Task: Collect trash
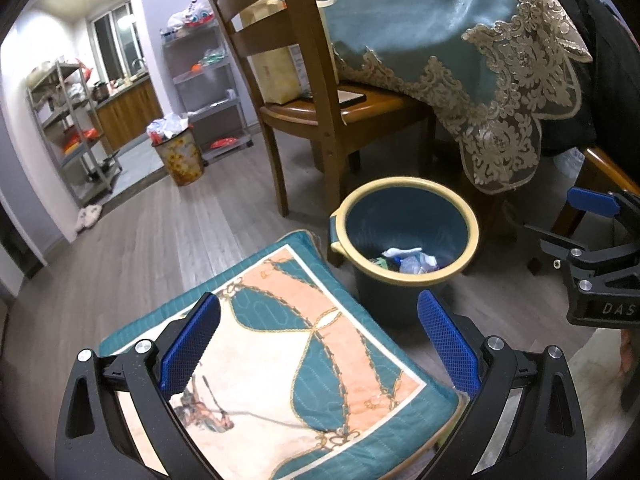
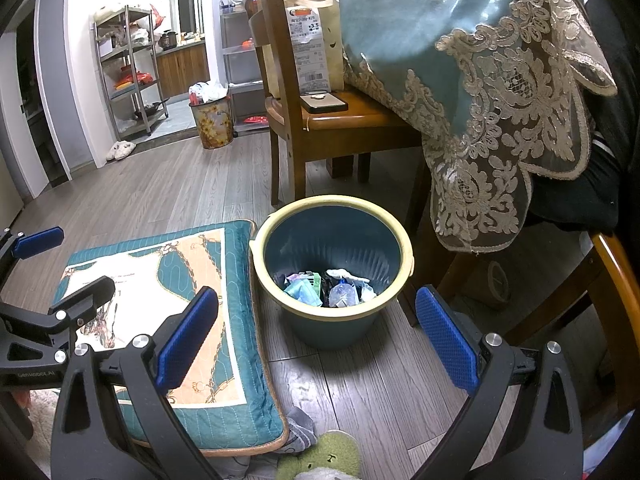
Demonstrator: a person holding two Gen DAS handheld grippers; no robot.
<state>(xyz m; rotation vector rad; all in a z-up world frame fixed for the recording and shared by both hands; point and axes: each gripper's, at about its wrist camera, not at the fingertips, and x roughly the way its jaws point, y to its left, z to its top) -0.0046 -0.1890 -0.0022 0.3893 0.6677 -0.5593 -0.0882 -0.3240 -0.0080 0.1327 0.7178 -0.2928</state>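
Looks mostly done: wrappers & crumpled paper (image 2: 332, 288) already sit in the blue bin w/ yellow rim (image 2: 334, 200) beside the floor cushion (image 2: 224, 320), both left gripper (image 1: 320, 344) & right gripper (image 2: 318, 340) spread wide & empty, no loose trash visible on the floor nearby.

A quilted cushion (image 2: 168, 304) lies on the wood floor, and a green plush toy (image 2: 320, 458) sits just past its near corner. Beyond the cushion stands a wooden chair (image 1: 320, 112), its seat bearing a printed bag (image 2: 308, 40) and a phone (image 2: 323, 102). To the chair's right a lace-edged tablecloth (image 1: 460, 60) hangs down; well behind the chair, a flowered bin (image 1: 179, 156) stands between metal shelves (image 1: 68, 128), slippers (image 1: 89, 216) nearby.
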